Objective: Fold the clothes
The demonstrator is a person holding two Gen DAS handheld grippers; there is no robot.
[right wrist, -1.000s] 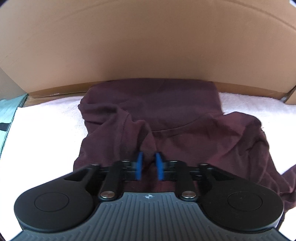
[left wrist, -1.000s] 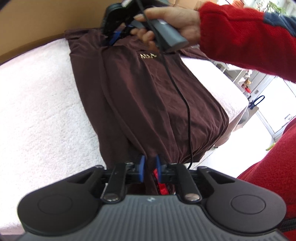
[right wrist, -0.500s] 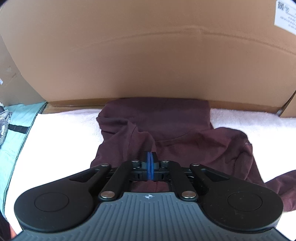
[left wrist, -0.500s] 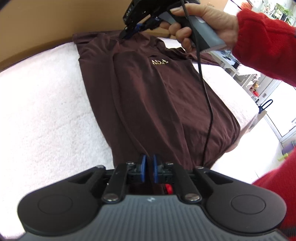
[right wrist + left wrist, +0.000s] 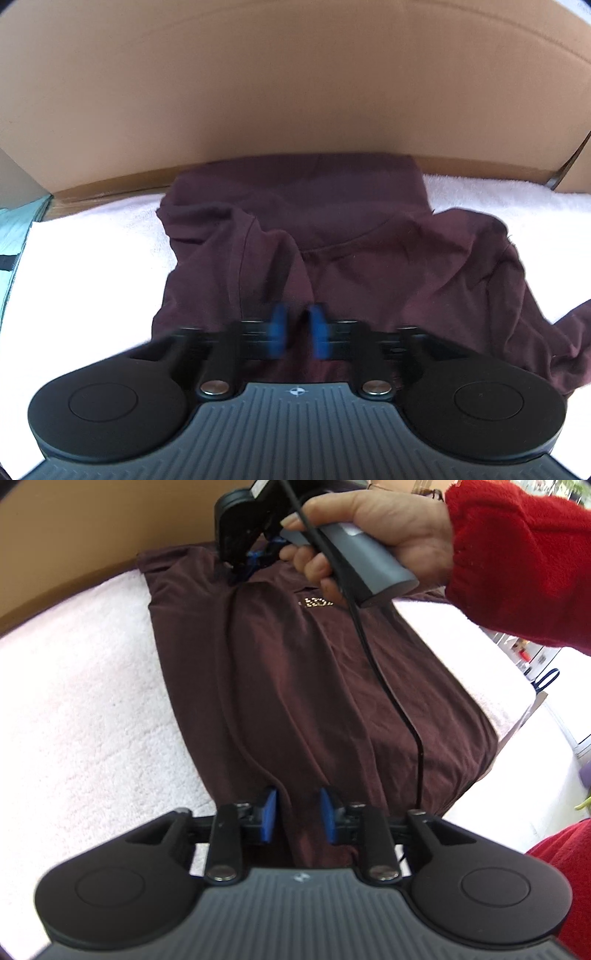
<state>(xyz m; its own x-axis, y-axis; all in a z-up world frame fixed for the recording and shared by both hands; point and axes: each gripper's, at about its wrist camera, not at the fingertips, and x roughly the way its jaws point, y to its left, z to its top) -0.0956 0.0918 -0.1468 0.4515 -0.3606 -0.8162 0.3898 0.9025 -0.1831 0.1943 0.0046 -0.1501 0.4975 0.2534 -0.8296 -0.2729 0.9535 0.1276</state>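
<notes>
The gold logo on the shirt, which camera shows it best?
The left wrist view: the gold logo sits in plain sight on the shirt, just under the hand. The right wrist view shows only rumpled shirt fabric, no logo.

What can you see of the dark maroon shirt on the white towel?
The shirt is dark maroon, soft knit-looking cloth with a gold logo. It lies lengthwise on a white towel, one side folded inward, its far end rumpled by a cardboard wall. A black cable trails over it. The left hand-held gripper and right hand-held gripper sit at opposite ends, pads apart.
</notes>
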